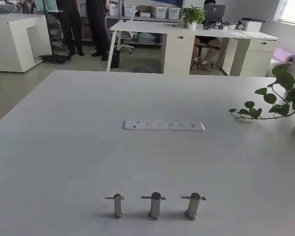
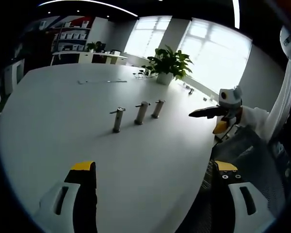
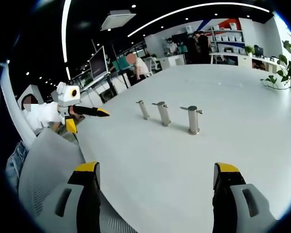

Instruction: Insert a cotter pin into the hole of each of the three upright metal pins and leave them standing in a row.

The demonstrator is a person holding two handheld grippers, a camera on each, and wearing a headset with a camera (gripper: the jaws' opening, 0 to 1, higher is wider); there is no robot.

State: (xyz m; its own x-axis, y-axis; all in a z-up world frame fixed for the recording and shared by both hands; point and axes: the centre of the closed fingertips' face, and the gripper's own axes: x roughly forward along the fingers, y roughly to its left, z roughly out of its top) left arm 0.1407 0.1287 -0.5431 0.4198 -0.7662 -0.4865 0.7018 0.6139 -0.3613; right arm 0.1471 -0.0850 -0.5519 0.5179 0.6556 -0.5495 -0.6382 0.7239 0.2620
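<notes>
Steel pin row (image 1: 155, 205), lower centre, cotters (image 1: 153, 197) seemingly in: leave standing, hold left gripper (image 2: 154, 167) and right gripper (image 3: 155, 169) agape, empty, clear.

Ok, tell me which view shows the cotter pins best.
Head view: square-on and close, each cotter pin shows as a crossbar through its metal pin. Both gripper views show them smaller, obliquely.

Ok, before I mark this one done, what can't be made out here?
- Holes in the three metal pins: too small in all views; the cotter pins cross each top, seating unclear.
- Power strip markings: head view, too small.
- Plant pot: head view, cut off by right edge.
</notes>
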